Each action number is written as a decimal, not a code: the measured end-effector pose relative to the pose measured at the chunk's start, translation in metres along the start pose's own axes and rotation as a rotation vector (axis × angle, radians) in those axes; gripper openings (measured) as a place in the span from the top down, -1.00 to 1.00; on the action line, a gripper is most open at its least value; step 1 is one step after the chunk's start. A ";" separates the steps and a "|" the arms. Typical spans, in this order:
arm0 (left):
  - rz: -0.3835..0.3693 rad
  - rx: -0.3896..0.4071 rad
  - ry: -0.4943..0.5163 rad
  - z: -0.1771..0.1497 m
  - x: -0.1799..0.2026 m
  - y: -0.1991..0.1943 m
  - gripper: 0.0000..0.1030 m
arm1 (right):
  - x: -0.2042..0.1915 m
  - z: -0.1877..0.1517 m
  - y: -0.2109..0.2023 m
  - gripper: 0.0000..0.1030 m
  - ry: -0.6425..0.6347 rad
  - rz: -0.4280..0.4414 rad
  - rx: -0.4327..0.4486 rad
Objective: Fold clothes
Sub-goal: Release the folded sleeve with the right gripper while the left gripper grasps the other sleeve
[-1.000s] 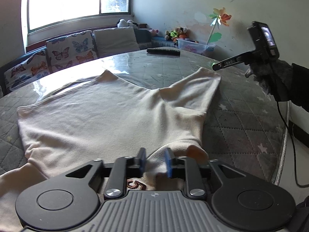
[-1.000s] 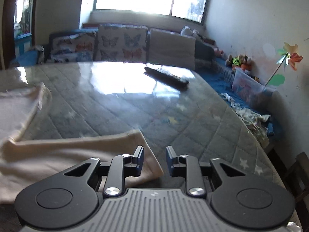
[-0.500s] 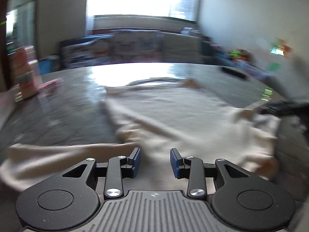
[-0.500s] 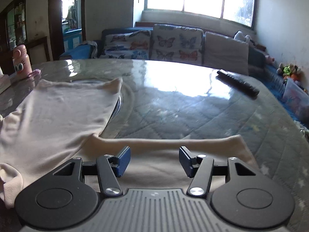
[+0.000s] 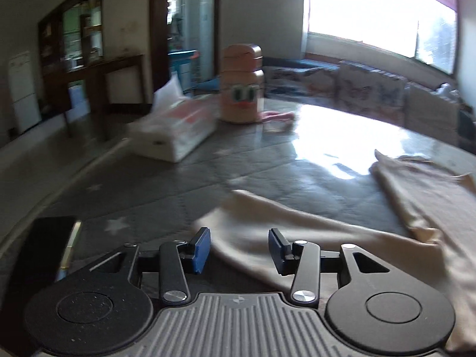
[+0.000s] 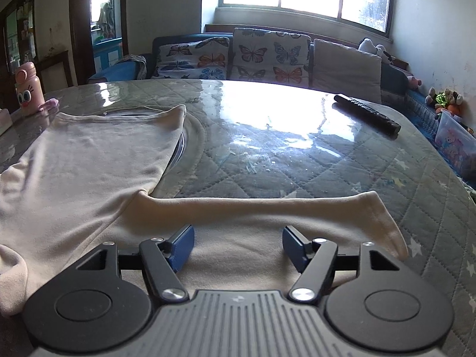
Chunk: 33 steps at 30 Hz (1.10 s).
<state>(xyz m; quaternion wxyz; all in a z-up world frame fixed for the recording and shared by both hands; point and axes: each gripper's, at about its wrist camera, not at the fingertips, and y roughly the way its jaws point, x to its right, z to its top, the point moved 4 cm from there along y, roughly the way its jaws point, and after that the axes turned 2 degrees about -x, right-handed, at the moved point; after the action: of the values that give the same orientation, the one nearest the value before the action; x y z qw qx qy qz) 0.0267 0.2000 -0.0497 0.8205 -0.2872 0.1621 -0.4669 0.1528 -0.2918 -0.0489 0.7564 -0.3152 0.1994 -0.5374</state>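
A cream long-sleeved top lies flat on the quilted grey table cover. One sleeve stretches to the right across the right wrist view. My right gripper hovers open just over that sleeve, blue pads wide apart. In the left wrist view the other sleeve runs toward me, its cuff end between the spread pads of my open left gripper. Nothing is clamped by either gripper. The top's body continues to the right there.
A pink bottle with cartoon eyes and a tissue pack stand at the table's far left. A dark phone lies near the left gripper. A black remote sits far right. Sofa cushions line the window wall.
The left gripper has swung left from the top's body to the left sleeve and opened wider. The right gripper moved from the sleeve's tip to over its middle and opened wide.
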 end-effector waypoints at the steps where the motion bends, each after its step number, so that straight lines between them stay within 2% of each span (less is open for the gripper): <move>1: 0.004 -0.006 -0.003 0.001 -0.002 0.003 0.09 | 0.000 0.000 0.000 -0.34 0.001 -0.002 0.000; 5: 0.014 -0.021 -0.021 0.003 -0.007 0.016 0.18 | 0.001 0.000 -0.001 -0.40 0.006 -0.013 0.004; 7: 0.016 -0.015 -0.018 0.005 -0.008 0.017 0.73 | 0.002 0.000 -0.001 -0.41 0.008 -0.020 0.007; 10: 0.008 -0.017 -0.026 0.007 -0.009 0.018 0.86 | 0.004 -0.002 0.001 -0.46 0.018 -0.021 -0.001; 19: 0.097 0.024 -0.072 0.011 -0.032 0.005 0.88 | 0.003 -0.009 -0.005 -0.49 0.042 -0.017 -0.014; 21: 0.129 0.032 -0.074 0.013 -0.040 0.004 0.88 | 0.001 -0.012 -0.007 -0.55 0.045 -0.008 -0.013; 27: 0.118 -0.015 -0.041 0.013 -0.043 0.016 0.86 | -0.006 -0.015 -0.013 -0.56 0.043 0.015 -0.001; 32: 0.106 -0.035 -0.023 0.011 -0.037 0.015 0.63 | -0.005 -0.015 -0.016 -0.56 0.050 0.013 0.000; 33: 0.109 -0.027 -0.017 0.012 -0.035 0.012 0.50 | -0.008 -0.015 -0.018 -0.56 0.046 0.024 0.002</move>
<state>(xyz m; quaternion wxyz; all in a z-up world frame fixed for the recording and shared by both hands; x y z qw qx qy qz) 0.0233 0.2391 -0.0481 0.8421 -0.2930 0.1768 -0.4170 0.1280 -0.2925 -0.0477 0.7582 -0.2999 0.2199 -0.5355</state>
